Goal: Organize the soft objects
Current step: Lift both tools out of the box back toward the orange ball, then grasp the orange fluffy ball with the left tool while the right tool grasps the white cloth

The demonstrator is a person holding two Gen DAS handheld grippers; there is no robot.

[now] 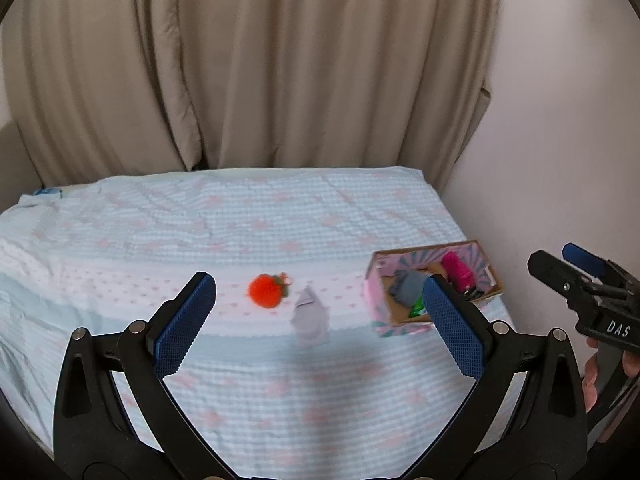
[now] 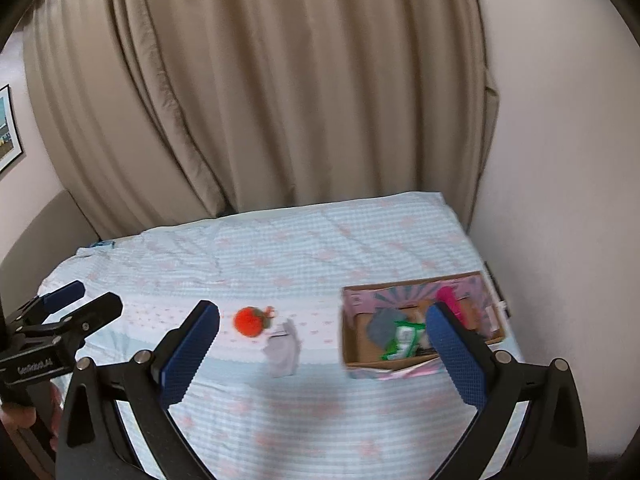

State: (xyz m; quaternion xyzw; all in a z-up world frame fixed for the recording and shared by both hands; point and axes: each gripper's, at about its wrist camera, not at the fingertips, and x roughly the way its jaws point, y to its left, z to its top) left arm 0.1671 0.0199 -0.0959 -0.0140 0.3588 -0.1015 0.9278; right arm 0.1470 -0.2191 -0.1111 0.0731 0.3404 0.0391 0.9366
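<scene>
Only our right wrist view shows a framed picture (image 2: 9, 130) on the wall. On the bed (image 1: 240, 232) lie a fuzzy orange-red toy (image 1: 267, 290) and, just beside it, a pale grey soft piece (image 1: 310, 316); a pink cardboard box (image 1: 430, 286) near them holds more items. Our left gripper (image 1: 316, 322) and right gripper (image 2: 322, 350) hover above, jaws spread, empty.

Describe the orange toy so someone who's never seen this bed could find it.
Start at the bed with its pale blue and pink cover, then find the cardboard box near its right edge. Left of the box lie two loose things side by side. The orange toy is the round, fuzzy one, farther from the box than the flat grey cloth.
</scene>
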